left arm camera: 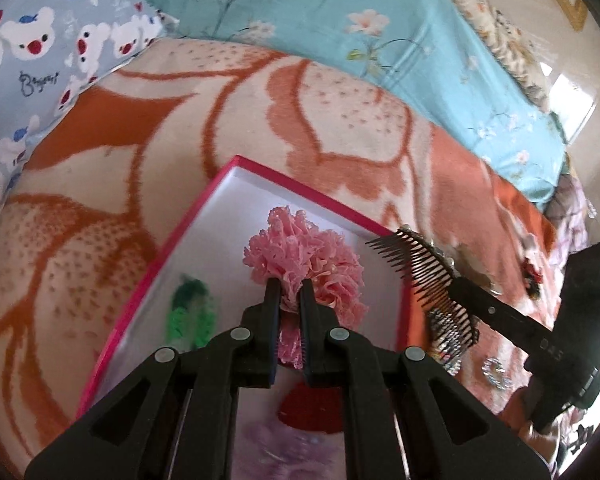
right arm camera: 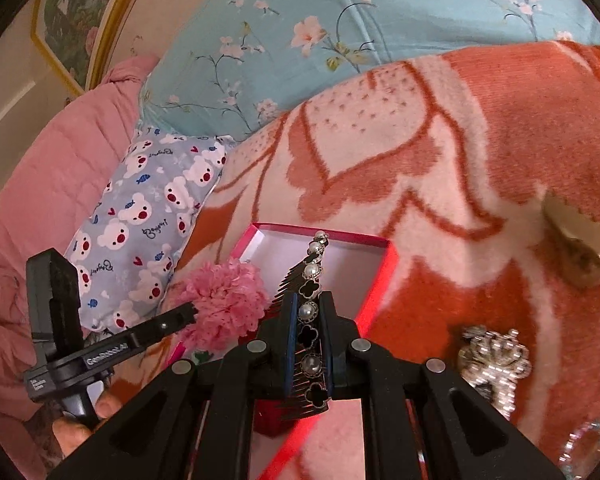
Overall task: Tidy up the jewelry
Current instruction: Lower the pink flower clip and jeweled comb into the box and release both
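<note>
My left gripper [left arm camera: 289, 280] is shut on a pink ruffled scrunchie [left arm camera: 312, 256] and holds it above the open pink box [left arm camera: 220, 184] with a white floor. A green scrunchie [left arm camera: 190, 312], a red one [left arm camera: 312, 412] and a pale purple one [left arm camera: 276, 452] lie in the box. My right gripper [right arm camera: 308, 298] is shut on a black hair comb [right arm camera: 312, 280] set with pearls and black clovers, its tip hanging over the pink box [right arm camera: 380, 276]. The left gripper [right arm camera: 192, 312] with the pink scrunchie [right arm camera: 224, 304] shows at the left of the right wrist view. The comb [left arm camera: 420, 268] shows at the right of the left wrist view.
The box rests on an orange and cream blanket [left arm camera: 300, 100]. Rhinestone pieces [right arm camera: 496, 360] and a pale hair claw [right arm camera: 576, 248] lie on the blanket to the right. A bear-print pillow [right arm camera: 148, 216], a blue floral quilt [left arm camera: 380, 20] and a pink quilt [right arm camera: 48, 184] lie beyond.
</note>
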`<state>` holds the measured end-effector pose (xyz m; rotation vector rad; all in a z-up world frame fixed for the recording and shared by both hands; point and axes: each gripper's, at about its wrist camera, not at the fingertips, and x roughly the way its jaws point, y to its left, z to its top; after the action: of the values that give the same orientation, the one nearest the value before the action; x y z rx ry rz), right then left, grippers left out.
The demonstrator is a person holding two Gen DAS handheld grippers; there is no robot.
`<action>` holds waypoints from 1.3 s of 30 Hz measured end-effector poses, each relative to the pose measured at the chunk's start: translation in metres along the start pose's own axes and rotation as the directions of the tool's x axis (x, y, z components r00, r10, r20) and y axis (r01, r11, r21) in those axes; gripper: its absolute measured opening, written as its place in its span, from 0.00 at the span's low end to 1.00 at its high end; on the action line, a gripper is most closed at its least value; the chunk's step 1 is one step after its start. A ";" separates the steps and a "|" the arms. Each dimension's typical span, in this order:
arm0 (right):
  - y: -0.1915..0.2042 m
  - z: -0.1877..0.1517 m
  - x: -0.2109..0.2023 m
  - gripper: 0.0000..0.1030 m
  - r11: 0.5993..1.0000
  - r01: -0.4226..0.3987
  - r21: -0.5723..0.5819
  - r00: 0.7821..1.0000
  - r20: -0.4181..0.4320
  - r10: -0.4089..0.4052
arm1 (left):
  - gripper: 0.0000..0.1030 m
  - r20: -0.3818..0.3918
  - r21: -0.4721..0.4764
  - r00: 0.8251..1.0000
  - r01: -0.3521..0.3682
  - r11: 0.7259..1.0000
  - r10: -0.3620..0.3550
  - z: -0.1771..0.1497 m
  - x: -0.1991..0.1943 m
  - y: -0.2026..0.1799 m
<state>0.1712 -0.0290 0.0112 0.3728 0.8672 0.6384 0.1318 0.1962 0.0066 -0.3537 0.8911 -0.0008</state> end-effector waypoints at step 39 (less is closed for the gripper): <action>0.005 -0.002 0.087 0.19 0.994 0.093 -0.063 0.989 -0.112 -0.100 | 0.44 -0.090 -0.024 0.992 -0.088 0.996 0.085 0.017 0.059 0.029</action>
<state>0.2094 0.0318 -0.0386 0.2425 0.9689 0.5980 0.1784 0.2197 -0.0373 -0.3428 0.9944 0.0762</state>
